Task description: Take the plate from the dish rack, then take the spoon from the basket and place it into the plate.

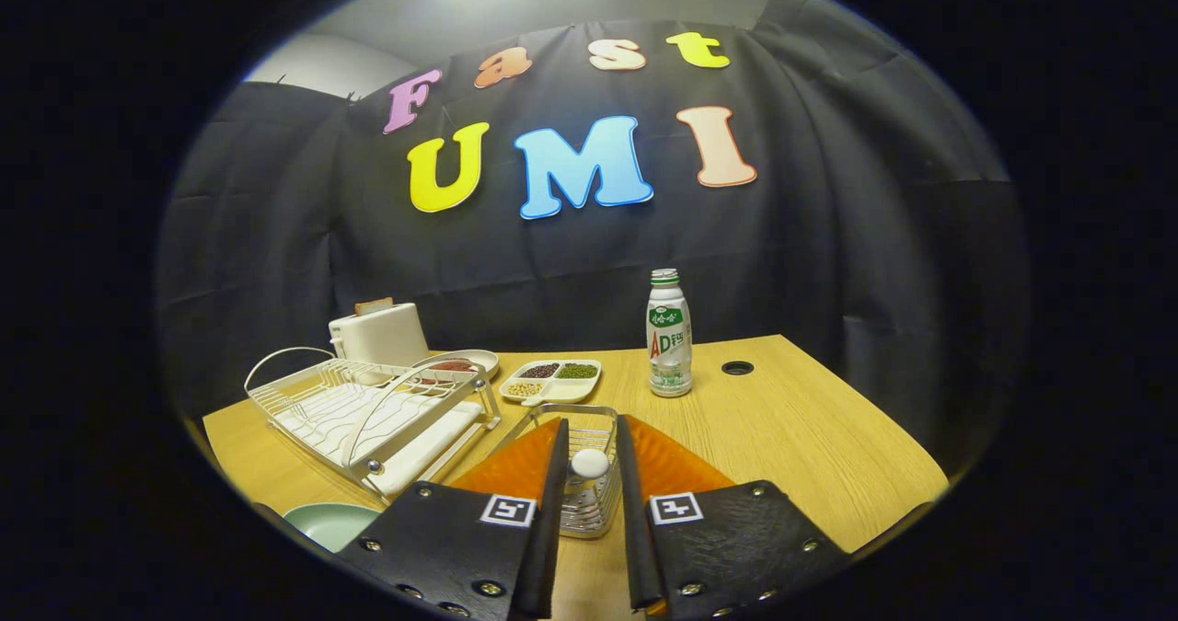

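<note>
Parted but close together, my fingers (589, 460) reach over a wire basket (582, 483) on the wooden table (791, 437), and the white end of the spoon (590, 463) stands in the basket right in the gap between them; I cannot tell whether either finger touches it, so I would not call it gripped. A pale green plate (331, 522) lies flat on the table beside my left finger, near the white dish rack (368, 414). Beyond the rack sits a white toaster (379, 334), with a round dish (460, 363) and a divided tray of beans (550, 380) next to it, and a small drink bottle (668, 334) stands further right.
</note>
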`<action>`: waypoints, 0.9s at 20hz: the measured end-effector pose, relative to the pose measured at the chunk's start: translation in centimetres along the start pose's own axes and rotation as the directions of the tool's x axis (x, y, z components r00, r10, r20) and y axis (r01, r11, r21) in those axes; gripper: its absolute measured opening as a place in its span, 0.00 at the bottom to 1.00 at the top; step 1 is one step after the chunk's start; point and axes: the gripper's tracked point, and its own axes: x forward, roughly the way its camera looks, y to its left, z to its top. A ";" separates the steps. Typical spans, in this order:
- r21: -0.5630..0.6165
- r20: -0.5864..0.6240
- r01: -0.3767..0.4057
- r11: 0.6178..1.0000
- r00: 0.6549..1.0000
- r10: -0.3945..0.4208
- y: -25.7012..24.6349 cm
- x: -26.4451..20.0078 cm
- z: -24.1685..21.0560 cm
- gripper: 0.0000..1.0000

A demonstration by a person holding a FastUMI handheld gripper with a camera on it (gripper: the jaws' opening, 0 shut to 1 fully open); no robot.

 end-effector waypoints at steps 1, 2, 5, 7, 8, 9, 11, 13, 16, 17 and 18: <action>-0.011 0.010 -0.009 1.000 1.000 0.009 0.2 -0.7 0.4 0.31; -0.008 0.028 0.021 1.000 0.999 -0.020 0.1 -0.1 0.7 0.21; -0.009 0.031 0.023 1.000 0.999 -0.022 0.4 -0.5 0.6 0.12; 0.007 0.020 0.027 1.000 0.999 -0.028 0.3 -0.6 0.7 0.05; 0.014 0.022 0.027 1.000 0.999 -0.028 0.7 -0.8 0.8 0.05; 0.009 0.024 0.033 0.999 0.999 -0.033 0.6 -0.9 1.0 0.05; -0.008 0.028 0.038 0.999 0.999 -0.037 0.5 -1.1 1.6 0.05; -0.023 0.026 0.058 0.998 0.998 -0.057 0.5 -1.3 2.1 0.02; -0.028 0.037 0.049 0.998 0.998 -0.048 0.9 -1.4 3.7 0.02; -0.026 0.043 0.056 0.998 0.998 -0.055 0.8 -1.6 4.4 0.01; -0.024 0.042 0.053 0.998 0.998 -0.052 0.8 -1.6 5.0 0.02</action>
